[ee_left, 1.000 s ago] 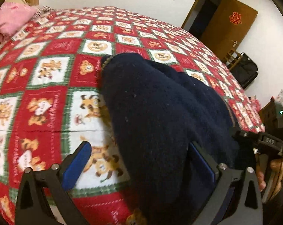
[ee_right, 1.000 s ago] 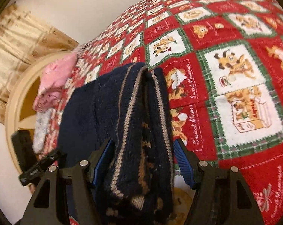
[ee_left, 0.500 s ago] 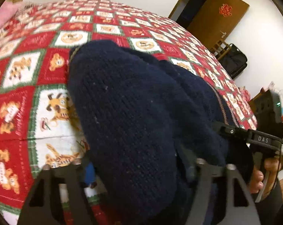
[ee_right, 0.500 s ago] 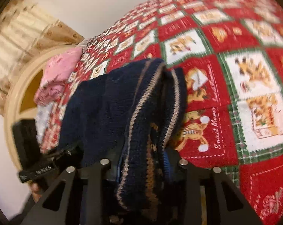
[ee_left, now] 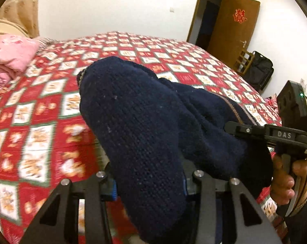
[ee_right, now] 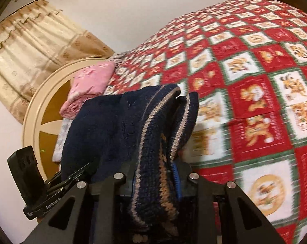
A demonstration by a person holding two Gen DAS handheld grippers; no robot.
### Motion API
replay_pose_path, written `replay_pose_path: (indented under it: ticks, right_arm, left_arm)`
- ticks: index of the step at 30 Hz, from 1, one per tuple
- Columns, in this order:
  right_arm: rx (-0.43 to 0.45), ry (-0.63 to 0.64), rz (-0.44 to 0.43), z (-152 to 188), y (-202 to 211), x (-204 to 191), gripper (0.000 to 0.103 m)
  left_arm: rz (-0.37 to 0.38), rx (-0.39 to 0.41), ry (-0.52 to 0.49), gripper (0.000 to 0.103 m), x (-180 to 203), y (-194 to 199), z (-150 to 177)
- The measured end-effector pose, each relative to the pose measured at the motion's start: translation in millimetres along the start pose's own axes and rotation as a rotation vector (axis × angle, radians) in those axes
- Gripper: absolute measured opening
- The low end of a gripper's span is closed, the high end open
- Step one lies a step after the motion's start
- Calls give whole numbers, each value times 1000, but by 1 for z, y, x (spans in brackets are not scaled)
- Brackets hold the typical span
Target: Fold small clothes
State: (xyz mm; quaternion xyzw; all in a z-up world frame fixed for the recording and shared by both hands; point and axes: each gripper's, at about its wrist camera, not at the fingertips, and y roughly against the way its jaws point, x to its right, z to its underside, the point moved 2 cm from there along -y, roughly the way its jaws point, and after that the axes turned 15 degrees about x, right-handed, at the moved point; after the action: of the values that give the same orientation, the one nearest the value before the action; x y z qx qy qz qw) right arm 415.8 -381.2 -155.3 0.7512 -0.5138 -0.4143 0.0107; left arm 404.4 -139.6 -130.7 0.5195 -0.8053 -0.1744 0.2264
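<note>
Red patchwork bedspread [ee_left: 41, 105] fills the frame; left gripper [ee_left: 149, 185] and right gripper [ee_right: 154, 180] each clamp the navy knit sweater [ee_left: 145, 126] (tan-striped hem at centre, right view).

Left tongs [ee_left: 149, 185]: matte black triangular cut-out arms w/ silver screw heads, blue pads inside. Right tongs [ee_right: 154, 180] match, same blue pads. Seen from the left cam, the right unit carries white "DAS" lettering (green LED on its black box); below it, bare-skinned right hand [ee_left: 290, 174], dark sleeve, thin black cable.
</note>
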Motion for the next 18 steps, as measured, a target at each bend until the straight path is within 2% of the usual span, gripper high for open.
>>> replay_pose_path:
  ticks: [18]
  right_arm:
    - [-85, 120, -171, 55, -50, -147, 28]
  left_arm:
    - [-182, 103, 80, 45, -89, 108, 12]
